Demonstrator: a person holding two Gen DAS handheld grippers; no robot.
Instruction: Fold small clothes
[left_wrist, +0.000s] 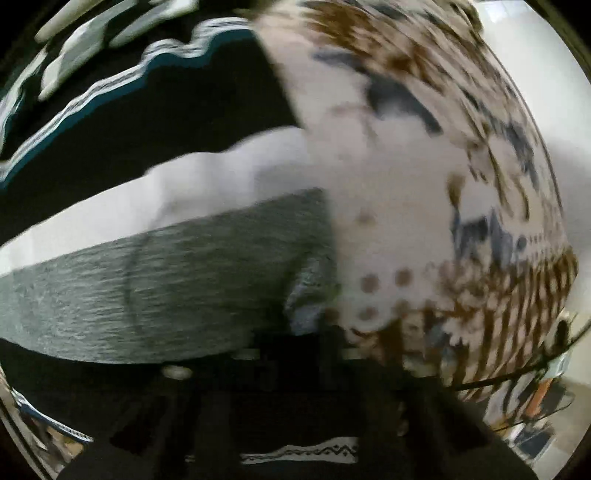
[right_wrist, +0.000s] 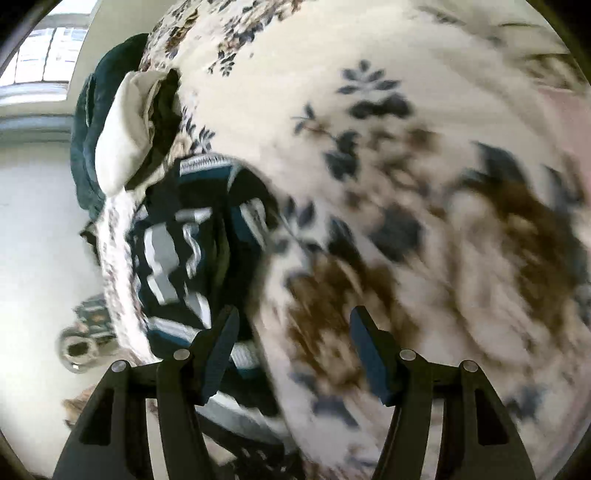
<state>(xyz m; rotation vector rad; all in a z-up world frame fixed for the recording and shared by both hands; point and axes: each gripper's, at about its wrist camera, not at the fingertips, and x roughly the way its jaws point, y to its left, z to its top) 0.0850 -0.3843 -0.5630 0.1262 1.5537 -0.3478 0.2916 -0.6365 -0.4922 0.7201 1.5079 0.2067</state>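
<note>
In the left wrist view a grey knit garment hangs close in front of the lens, with a white cloth behind it. My left gripper is dark and blurred at the bottom, and its jaws seem pinched on the grey garment's lower edge. In the right wrist view my right gripper is open and empty over a white floral bedspread. A dark teal striped garment lies just left of the left finger. A cream cloth lies further back.
A black cloth with a teal and white patterned border lies behind the grey garment. The floral bedspread fills the right of the left wrist view. White floor and a small metal object lie left of the bed.
</note>
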